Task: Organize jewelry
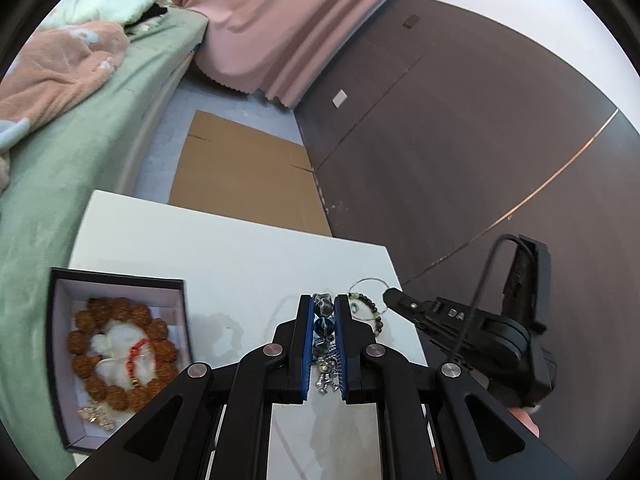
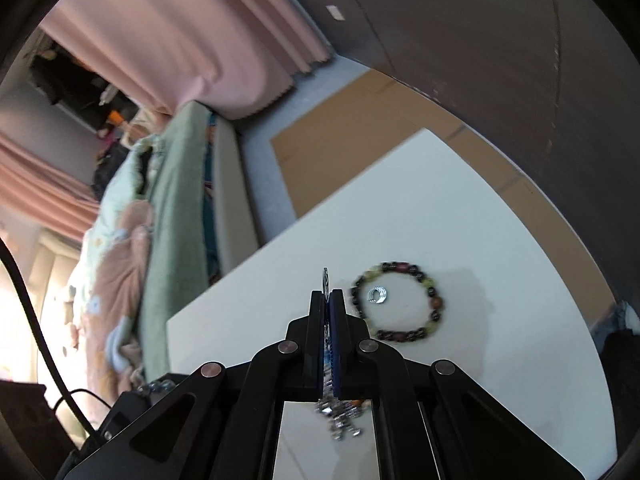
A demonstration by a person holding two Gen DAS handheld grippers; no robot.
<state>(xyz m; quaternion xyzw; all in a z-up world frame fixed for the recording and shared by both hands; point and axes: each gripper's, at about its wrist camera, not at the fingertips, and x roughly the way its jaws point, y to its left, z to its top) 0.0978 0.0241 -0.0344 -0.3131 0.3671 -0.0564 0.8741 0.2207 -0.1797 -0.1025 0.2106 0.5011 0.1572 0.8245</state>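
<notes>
Left wrist view: we see our left gripper (image 1: 324,310) pinched nearly closed on a blue beaded bracelet (image 1: 323,322), its dark glassy beads stacked between the blue pads and a silver charm cluster (image 1: 329,380) dangling below. To the left, on the white table (image 1: 224,248), sits an open jewelry box (image 1: 116,284) already holding a brown seed-bead bracelet (image 1: 120,344) around a white cushion, with a red cord bracelet (image 1: 136,356) and a small gold piece (image 1: 96,416).

In the right wrist view, our right gripper (image 2: 329,300) is clamped tight on a thin silver hoop (image 2: 326,280) seen edge-on. On the table just beside it lie a multicolour beaded bracelet (image 2: 398,304) and, inside its circle, a small silver ring (image 2: 377,295).

We judge that we are mid-carry: both tools hold a piece lifted off the table. Next, each must travel over the box and let go without tangling the charms.

Motion blur softens the loose bracelet. The box's near corner is cut off by the gripper frame. We cannot tell how much of the hoop sits between the right pads.
</notes>
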